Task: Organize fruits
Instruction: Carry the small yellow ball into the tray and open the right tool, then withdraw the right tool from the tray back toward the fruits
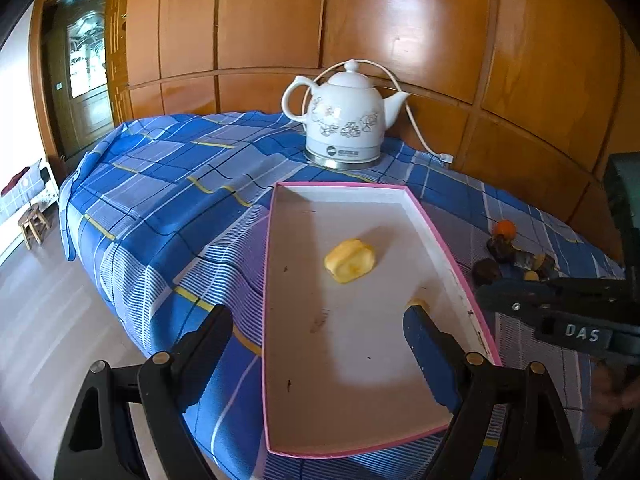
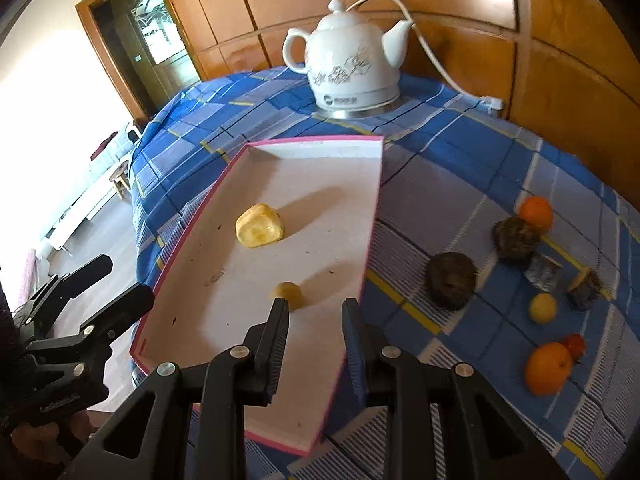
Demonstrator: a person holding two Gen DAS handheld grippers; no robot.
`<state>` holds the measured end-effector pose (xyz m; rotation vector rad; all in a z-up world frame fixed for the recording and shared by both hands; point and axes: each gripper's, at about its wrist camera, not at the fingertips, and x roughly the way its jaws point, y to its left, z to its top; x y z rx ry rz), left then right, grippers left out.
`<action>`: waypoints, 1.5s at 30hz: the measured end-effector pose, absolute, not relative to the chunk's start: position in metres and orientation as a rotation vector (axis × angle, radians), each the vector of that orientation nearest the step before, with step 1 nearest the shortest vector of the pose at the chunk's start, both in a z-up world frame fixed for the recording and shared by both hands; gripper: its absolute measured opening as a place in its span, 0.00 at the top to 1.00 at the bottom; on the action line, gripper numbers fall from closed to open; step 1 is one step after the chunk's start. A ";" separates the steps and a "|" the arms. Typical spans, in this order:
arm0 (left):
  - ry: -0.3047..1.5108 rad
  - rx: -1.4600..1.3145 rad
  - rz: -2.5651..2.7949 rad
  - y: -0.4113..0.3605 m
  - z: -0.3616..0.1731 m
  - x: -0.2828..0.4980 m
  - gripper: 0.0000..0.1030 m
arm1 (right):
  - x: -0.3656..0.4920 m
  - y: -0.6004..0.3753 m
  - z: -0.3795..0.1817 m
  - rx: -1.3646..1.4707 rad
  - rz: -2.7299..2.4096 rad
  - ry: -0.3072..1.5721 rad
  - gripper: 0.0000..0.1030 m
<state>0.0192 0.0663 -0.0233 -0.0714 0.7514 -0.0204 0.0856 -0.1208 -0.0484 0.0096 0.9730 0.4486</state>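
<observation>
We are early in the sort. Nearest us, the right gripper (image 2: pixel 316 312) hangs over the near end of the pink-rimmed tray (image 2: pixel 256 145); its jaws stand a little apart with nothing between them, and a small yellow fruit (image 2: pixel 289 294) lies on the tray floor just ahead of the left fingertip, apparently free of it. The left gripper (image 1: pixel 318 328) straddles the tray's near left rim with jaws wide and empty. Farther in, a larger yellow fruit (image 2: pixel 259 226) sits mid-tray. So two pieces are in. Left on the bench cloth, well apart from the tray on the right: a near orange (image 2: pixel 547 368) with a small red fruit (image 2: pixel 575 345) touching it, a small yellow ball (image 2: pixel 543 308), two dark husky lumps (image 2: pixel 451 280), two cut chunks we cannot identify, and a far orange (image 2: pixel 537 211). Beyond stands the white kettle (image 2: pixel 348 60).
</observation>
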 end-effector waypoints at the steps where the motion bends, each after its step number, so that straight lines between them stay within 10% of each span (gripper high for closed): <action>1: 0.752 -0.069 -0.023 0.065 -0.023 0.019 0.16 | 0.083 -0.124 -0.046 0.005 0.443 0.964 0.72; 45: 0.778 0.044 -0.126 0.015 -0.026 0.012 0.16 | 0.056 -0.278 -0.011 -0.031 0.123 0.878 0.67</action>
